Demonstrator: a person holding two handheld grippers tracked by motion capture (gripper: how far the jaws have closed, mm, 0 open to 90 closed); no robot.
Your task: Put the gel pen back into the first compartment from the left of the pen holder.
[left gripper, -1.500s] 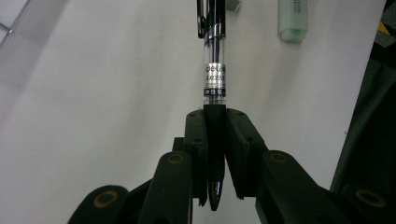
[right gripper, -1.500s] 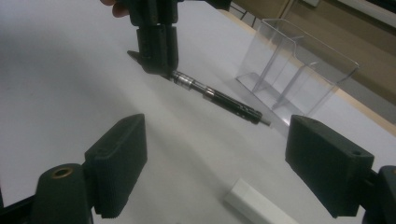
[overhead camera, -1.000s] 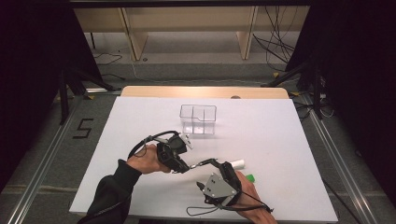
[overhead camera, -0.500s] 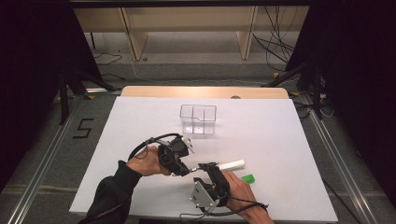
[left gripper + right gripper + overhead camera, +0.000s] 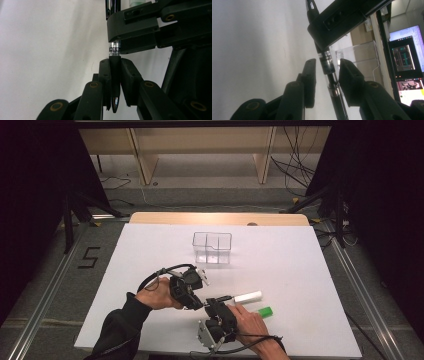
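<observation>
A black pen [image 5: 115, 48] with a clear banded middle is held level just above the white table [image 5: 150, 250]. My left gripper [image 5: 115, 67] is shut on its tip end, the metal point sticking out behind the pads. My right gripper [image 5: 325, 65] faces it from the other side and its jaws have just been closing, with the pen's barrel [image 5: 334, 92] between them and a gap still showing beside the left pad. In the high view the left gripper [image 5: 196, 296] and the right gripper [image 5: 219, 302] meet near the table's front, the pen [image 5: 223, 298] between them.
A white tube [image 5: 248, 296] and a small green piece [image 5: 265, 311] lie just right of the right hand. A clear plastic box [image 5: 212, 247] stands farther back at mid-table. Dark stands and cables surround the table.
The right hand has moved left toward the left gripper and its jaws have narrowed around the pen. The left hand has stayed put.
</observation>
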